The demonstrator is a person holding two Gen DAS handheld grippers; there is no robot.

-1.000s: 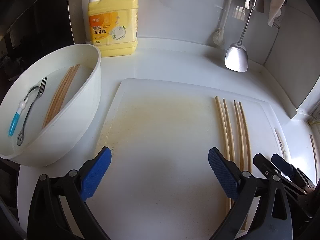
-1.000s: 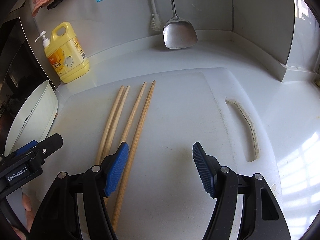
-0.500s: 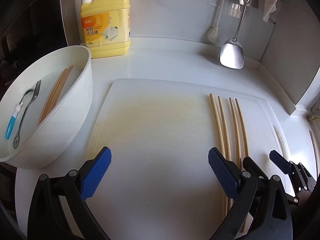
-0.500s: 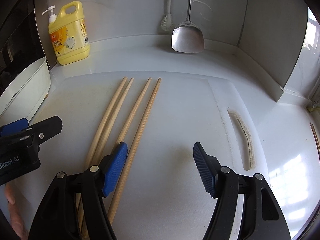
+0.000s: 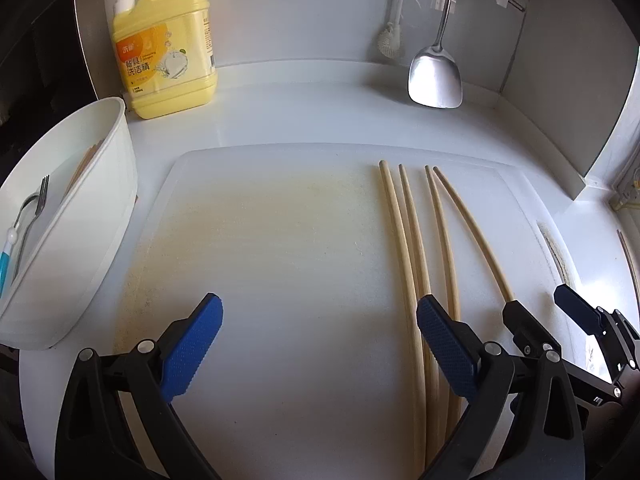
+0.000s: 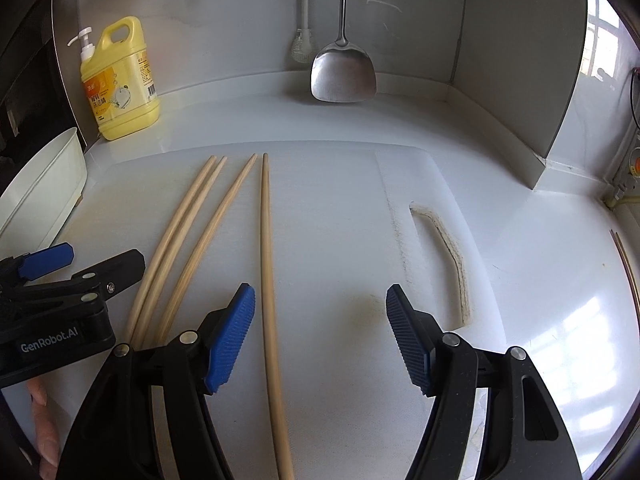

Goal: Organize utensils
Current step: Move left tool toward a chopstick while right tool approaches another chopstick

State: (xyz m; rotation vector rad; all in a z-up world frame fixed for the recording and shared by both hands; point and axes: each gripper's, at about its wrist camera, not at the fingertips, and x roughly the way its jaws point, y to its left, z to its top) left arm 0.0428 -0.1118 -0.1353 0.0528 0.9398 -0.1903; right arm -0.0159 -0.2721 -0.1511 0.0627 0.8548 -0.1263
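Observation:
Several long wooden chopsticks (image 5: pixel 404 240) lie lengthwise on the right half of the white cutting board (image 5: pixel 280 240). One chopstick (image 6: pixel 266 260) is splayed off to the right of the other three (image 6: pixel 188 232). It runs between the fingers of my right gripper (image 6: pixel 320 336), which is open, and passes close by the left pad (image 6: pixel 232 336). My left gripper (image 5: pixel 320 340) is open over bare board, with its right pad (image 5: pixel 444 344) above the chopsticks' near ends. A white basin (image 5: pixel 100 200) at the left holds a fork (image 5: pixel 34 216), a blue-handled spoon (image 5: pixel 6 256) and more chopsticks.
A yellow detergent bottle (image 5: pixel 168 52) stands at the back left. A steel spatula (image 5: pixel 435 76) and a brush (image 5: pixel 392 36) hang on the back wall. The board's handle slot (image 6: pixel 448 256) is at its right. A wall corner closes the counter at the right.
The rightmost chopstick has swung away from the others and now lies between the right gripper's fingers instead of under its left one. The left view has shifted right, away from the basin.

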